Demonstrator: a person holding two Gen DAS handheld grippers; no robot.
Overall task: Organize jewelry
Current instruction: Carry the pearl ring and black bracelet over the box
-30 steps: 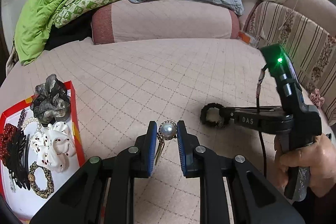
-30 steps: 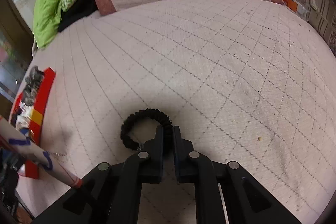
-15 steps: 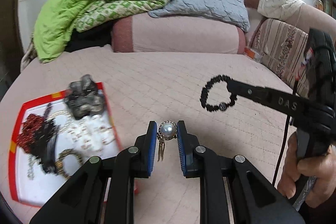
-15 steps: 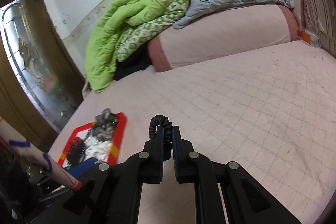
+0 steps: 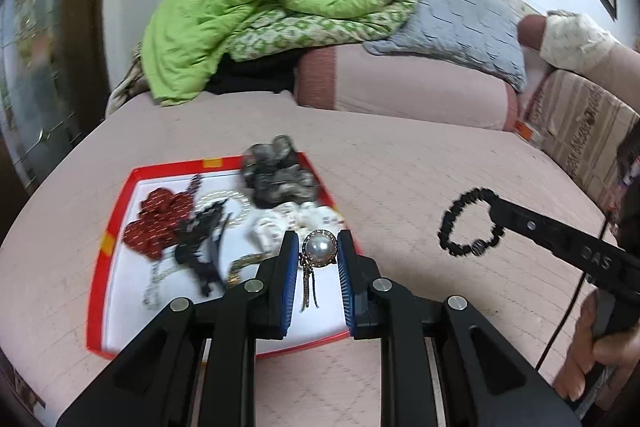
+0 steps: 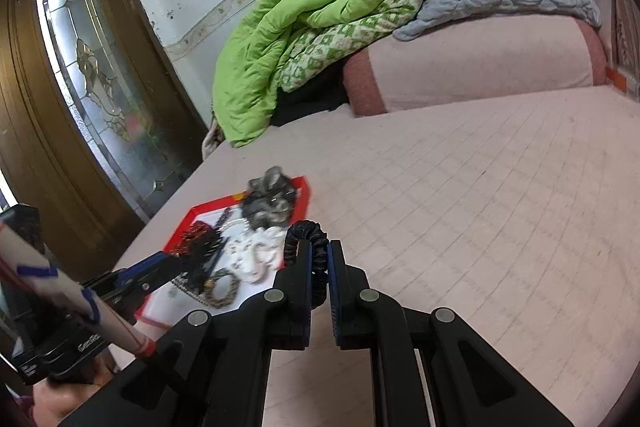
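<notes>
While both pieces ride in the air toward the red-rimmed tray (image 5: pixel 116 223), I take this as the carrying step of the sorting, with the drop-off not yet made. My left gripper (image 5: pixel 318 255) is clamped on the pearl earring (image 5: pixel 319 249), the pearl pinched between the blue pads and its fine gold chains dangling free below; in the left wrist view it sits over the tray's near right corner, above bare white floor. My right gripper (image 6: pixel 318 259) is closed tight on the black beaded bracelet (image 6: pixel 306 233), whose loop stands up past the tips; from the left camera that bracelet (image 5: pixel 472 223) hangs well off the tray's right side, above the pink quilted bedspread (image 5: pixel 400 167). The tray already holds a grey scrunchie (image 5: pixel 276 175) at its far right corner, red pieces (image 5: pixel 160 219) along its left side, a black clip (image 5: pixel 204 239) in the middle, and a white scrunchie (image 6: pixel 256 251) just in front of the grey one. Next, as I judge it, the earring wants lowering onto the open patch at the tray's near edge before I let go, so the chains do not snag the clip. The bracelet must first cross the tray's right rim; it should go in clear of my left tool.
</notes>
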